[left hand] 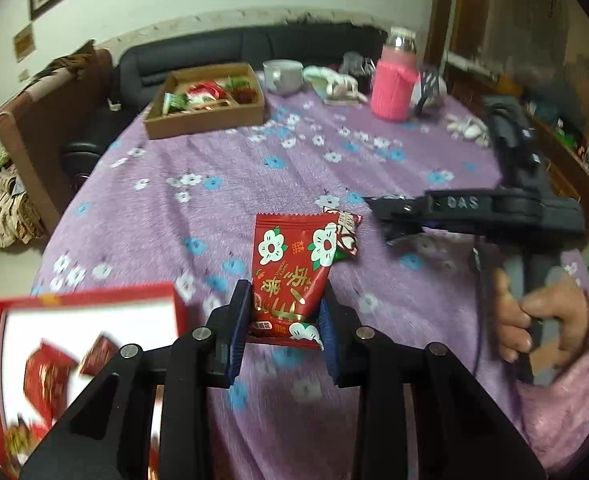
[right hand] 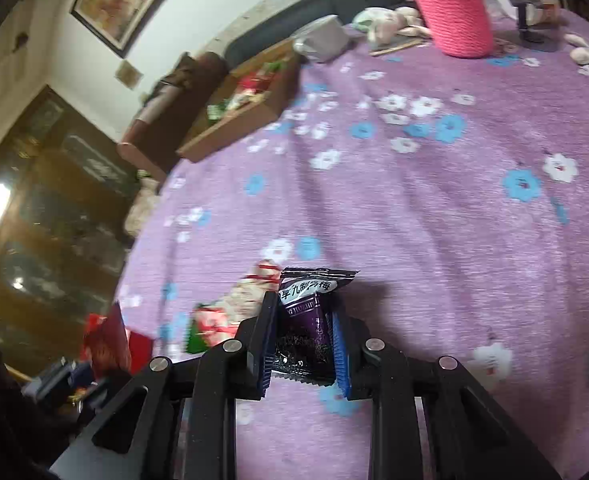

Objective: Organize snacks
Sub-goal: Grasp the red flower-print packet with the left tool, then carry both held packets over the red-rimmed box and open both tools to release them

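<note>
Both tongs are loaded. The left gripper (left hand: 284, 316) is clenched on a red snack packet (left hand: 290, 272) with white flowers, gripped near its lower seal so most of the packet sticks forward past the blue pads. The right gripper (right hand: 304, 344) is clenched on a purple plum packet (right hand: 306, 320) the same way, pinched low, with the crimped top edge free. Both packets look lifted off the purple floral tablecloth (left hand: 234, 168).

In the left view the right gripper shows side-on at right, near its fingers, with the person's hand (left hand: 534, 320) around the handle.

One more red-and-white packet (left hand: 344, 236) lies on the cloth just behind the red one; the right view shows it to the left of the purple packet.

Likely destination: the brown cardboard tray (left hand: 206, 100) at the far left of the table, divided into compartments and already holding green and red packets. Which compartment takes which colour cannot be told at this blur. A red box (left hand: 78, 300) sits near left, with a few red packets inside, probably the source.

The pink-sleeved jar (left hand: 394, 80) and grey cup (left hand: 280, 76) stand at the far side, clear of the route to the tray.

Judgement: mid-carry, sorting by type. Low grip leaves the packets floppy, so a slow move is needed.
</note>
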Motion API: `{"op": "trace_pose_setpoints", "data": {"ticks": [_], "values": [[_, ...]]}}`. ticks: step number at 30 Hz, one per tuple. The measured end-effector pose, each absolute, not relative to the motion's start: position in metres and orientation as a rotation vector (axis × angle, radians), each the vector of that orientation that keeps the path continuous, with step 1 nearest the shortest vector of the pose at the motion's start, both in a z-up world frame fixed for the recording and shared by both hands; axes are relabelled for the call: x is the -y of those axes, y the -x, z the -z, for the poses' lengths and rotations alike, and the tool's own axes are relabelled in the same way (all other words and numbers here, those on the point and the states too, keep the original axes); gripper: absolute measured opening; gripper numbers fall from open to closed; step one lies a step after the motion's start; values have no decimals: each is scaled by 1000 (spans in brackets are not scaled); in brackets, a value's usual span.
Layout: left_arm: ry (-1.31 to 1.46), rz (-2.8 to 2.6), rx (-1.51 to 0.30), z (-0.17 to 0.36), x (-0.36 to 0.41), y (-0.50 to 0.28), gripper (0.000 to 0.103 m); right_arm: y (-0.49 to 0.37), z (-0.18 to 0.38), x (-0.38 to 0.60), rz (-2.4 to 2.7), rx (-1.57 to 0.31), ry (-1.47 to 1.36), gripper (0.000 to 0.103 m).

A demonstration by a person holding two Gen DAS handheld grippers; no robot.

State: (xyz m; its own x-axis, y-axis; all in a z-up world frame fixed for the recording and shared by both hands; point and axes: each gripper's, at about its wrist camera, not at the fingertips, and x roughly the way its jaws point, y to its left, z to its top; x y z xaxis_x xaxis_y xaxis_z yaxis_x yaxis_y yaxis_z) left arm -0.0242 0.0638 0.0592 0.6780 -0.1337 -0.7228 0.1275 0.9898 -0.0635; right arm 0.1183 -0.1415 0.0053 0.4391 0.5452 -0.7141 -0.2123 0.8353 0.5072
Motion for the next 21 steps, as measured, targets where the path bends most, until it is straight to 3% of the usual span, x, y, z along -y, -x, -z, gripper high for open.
{"op": "trace_pose_setpoints", "data": {"ticks": [13, 21], "values": [[75, -101, -652, -78, -109, 96, 30, -81, -39, 103, -723, -851, -329, 24], [30, -185, -619, -84, -112, 108, 30, -85, -32, 109, -679, -872, -328, 24]]}}
